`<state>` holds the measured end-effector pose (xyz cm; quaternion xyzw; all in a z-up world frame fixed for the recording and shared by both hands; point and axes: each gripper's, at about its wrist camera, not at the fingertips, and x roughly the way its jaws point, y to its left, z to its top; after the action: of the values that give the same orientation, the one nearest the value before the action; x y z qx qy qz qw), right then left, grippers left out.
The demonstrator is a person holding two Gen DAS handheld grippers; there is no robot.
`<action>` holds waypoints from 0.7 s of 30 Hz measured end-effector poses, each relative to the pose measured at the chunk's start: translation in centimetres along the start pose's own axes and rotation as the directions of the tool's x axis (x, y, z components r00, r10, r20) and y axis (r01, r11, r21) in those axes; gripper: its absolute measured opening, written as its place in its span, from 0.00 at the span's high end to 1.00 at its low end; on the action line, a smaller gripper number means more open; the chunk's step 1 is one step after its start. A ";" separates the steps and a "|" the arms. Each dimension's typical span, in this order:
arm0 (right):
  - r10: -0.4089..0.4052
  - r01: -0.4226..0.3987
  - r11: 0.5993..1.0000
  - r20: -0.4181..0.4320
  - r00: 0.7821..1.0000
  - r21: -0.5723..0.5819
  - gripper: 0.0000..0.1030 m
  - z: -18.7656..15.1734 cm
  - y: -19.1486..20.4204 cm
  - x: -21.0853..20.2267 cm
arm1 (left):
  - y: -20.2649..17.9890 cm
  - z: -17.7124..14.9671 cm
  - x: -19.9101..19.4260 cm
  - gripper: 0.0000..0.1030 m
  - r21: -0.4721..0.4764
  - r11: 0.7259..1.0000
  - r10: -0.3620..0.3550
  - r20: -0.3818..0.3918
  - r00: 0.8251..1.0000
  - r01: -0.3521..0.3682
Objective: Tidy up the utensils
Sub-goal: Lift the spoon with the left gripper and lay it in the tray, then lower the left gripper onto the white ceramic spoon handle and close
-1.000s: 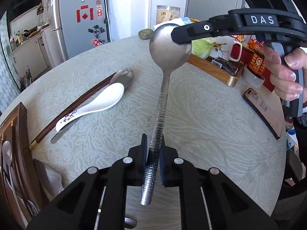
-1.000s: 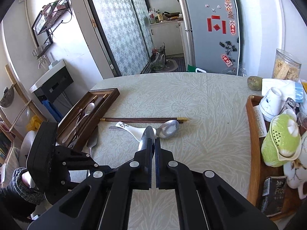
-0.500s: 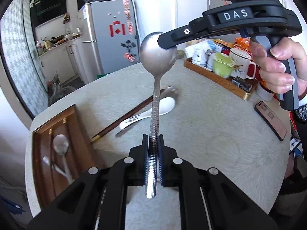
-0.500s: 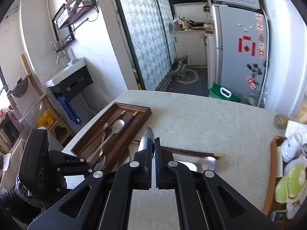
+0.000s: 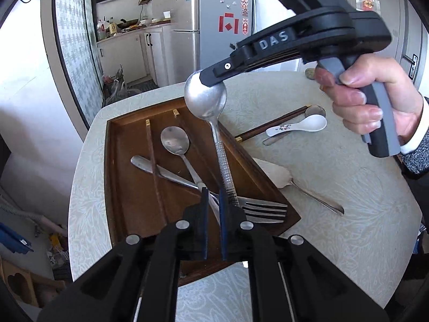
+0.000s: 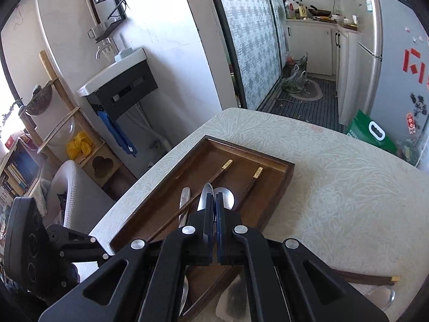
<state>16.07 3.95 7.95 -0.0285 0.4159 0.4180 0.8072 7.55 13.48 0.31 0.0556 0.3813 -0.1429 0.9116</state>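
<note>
A large steel spoon (image 5: pixel 211 123) with a textured handle hangs over the brown wooden tray (image 5: pixel 120 187). My right gripper (image 5: pixel 207 81) is shut on its bowl; its edge shows between the right fingers in the right wrist view (image 6: pixel 206 198). My left gripper (image 5: pixel 213 201) has let go: its jaws stand slightly apart and empty, and the spoon's handle end lies just right of them. The tray holds another spoon (image 5: pixel 175 141), a fork (image 5: pixel 262 210), a knife (image 5: pixel 150 167) and chopsticks (image 5: pixel 152 158).
On the round patterned table (image 5: pixel 348 214) right of the tray lie a white ceramic spoon (image 5: pixel 297 127), a steel spoon (image 5: pixel 316 111), dark chopsticks (image 5: pixel 270 126) and a flat server (image 5: pixel 281 178). The table edge and floor drop off left of the tray. A fridge (image 5: pixel 214 26) stands behind.
Both grippers carried the spoon left from the table's middle to over the tray. My left gripper has released the handle, which now sits beside its right finger.
</note>
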 end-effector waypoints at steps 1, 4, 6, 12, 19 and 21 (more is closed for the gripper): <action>0.003 -0.003 1.000 -0.010 1.000 0.015 0.98 0.2 -0.4 0.8 | 0.0 -0.1 0.0 0.82 -0.009 1.000 -0.007 -0.001 1.000 0.007; -0.010 0.012 0.999 -0.037 0.999 0.048 0.98 0.5 -1.5 3.0 | 0.3 -0.6 -0.4 0.53 -0.023 0.999 -0.037 0.009 0.999 0.037; -0.022 0.026 0.998 -0.056 0.998 0.066 0.98 0.5 -2.1 4.3 | 0.0 -0.9 -0.4 0.45 -0.012 0.999 -0.044 0.010 0.999 0.044; -0.088 0.092 0.995 -0.075 0.993 0.049 0.85 -0.1 -2.2 6.0 | -2.0 -1.6 0.1 0.35 0.045 0.996 -0.082 -0.008 0.997 0.082; -0.178 0.178 0.984 0.030 0.983 0.012 0.21 -0.9 -4.0 -2.2 | -4.3 -1.8 -0.2 0.28 0.100 0.986 -0.136 0.016 0.991 0.134; -0.203 0.202 0.979 0.054 0.978 0.017 0.19 -1.7 -5.4 -5.5 | -4.8 -1.6 -0.3 0.26 0.108 0.984 -0.145 0.023 0.989 0.142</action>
<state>17.09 -3.83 9.03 -0.0546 0.3907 0.3319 0.8569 4.78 9.31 -0.59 0.0743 0.3620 -0.2292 0.9005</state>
